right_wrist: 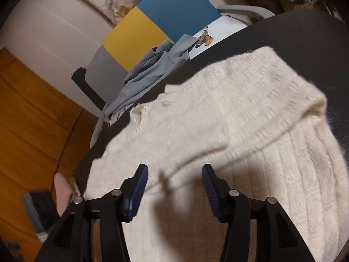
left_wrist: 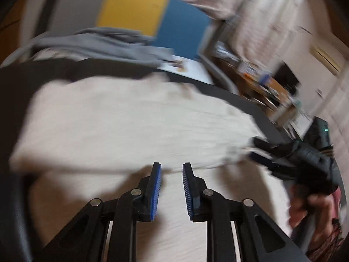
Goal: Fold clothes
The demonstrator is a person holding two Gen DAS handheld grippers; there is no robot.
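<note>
Cream sweater [right_wrist: 218, 113] under 2 open, hovering tools.

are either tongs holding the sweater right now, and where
Neither. The left tongs and right tongs are both open above the cream sweater, with nothing between their pads.

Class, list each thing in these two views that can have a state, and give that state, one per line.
Cream sweater: lying on the dark table, top part folded over.
Grey garment: crumpled on the chair.
Left gripper: open, empty.
Right gripper: open, empty.
</note>
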